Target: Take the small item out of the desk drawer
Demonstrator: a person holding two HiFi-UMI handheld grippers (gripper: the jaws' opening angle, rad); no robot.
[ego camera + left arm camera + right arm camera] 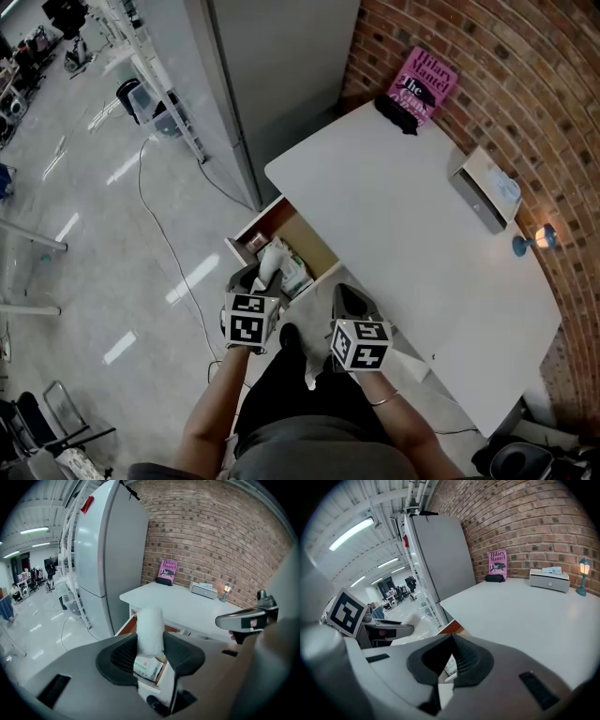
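The wooden drawer [246, 236] stands open at the left end of the white desk [394, 216]. My left gripper [255, 277] is above it, shut on a soft white wrapped item [272, 258]. In the left gripper view that item [150, 625] sticks up between the jaws of the left gripper [150, 644]. Under it, in the drawer [125, 624], lies a white pack with green print [147, 667]. My right gripper [349, 298] hovers by the desk's front edge, right of the drawer. Its jaws meet at the tips with nothing in them [451, 641].
A pink book [422, 84], a white box [486, 190] and a small lamp [536, 241] stand along the brick wall at the back of the desk. A tall grey cabinet [272, 66] stands left of the desk. A cable [169, 244] runs over the floor.
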